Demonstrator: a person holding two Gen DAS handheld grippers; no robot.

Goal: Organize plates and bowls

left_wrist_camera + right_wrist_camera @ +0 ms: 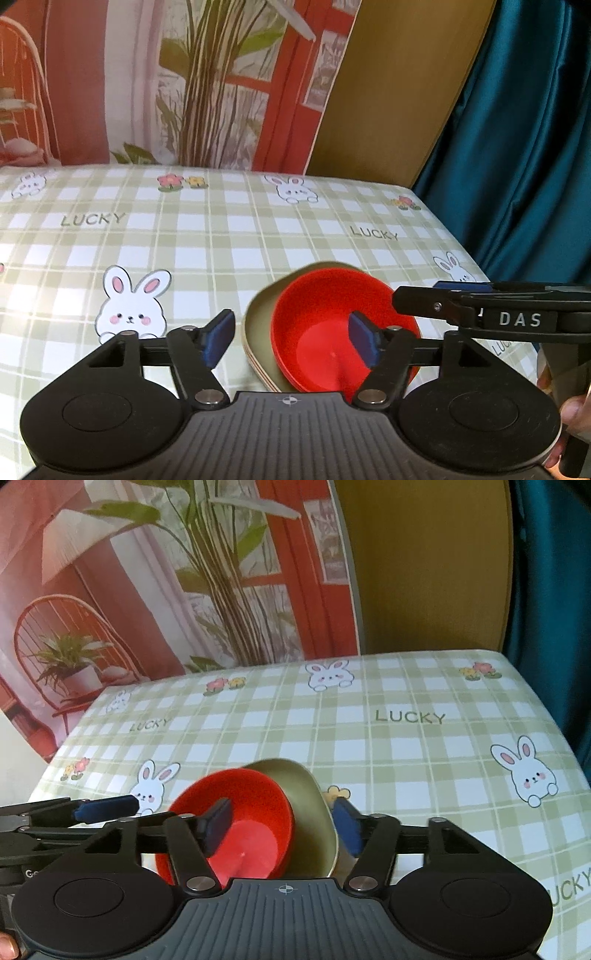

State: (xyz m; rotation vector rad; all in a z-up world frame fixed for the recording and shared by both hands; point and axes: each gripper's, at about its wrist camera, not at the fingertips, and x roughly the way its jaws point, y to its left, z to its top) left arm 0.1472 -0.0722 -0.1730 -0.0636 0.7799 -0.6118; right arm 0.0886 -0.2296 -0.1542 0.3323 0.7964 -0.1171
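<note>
A red bowl [325,332] sits inside an olive-green plate [258,328] on the checked tablecloth. In the left wrist view my left gripper [291,338] is open, its right pad over the bowl's inside and its left pad outside the plate's left rim. My right gripper [454,291] reaches in from the right, above the bowl's far right rim. In the right wrist view the red bowl [251,812] and the green plate [310,812] lie between the open fingers of my right gripper [284,825]. The left gripper [107,808] enters from the left.
The table [221,229] carries a green-and-white cloth with rabbits and the word LUCKY. A printed backdrop [166,81] with a plant and chair stands behind it. A teal curtain [524,129] hangs at the right, past the table's right edge.
</note>
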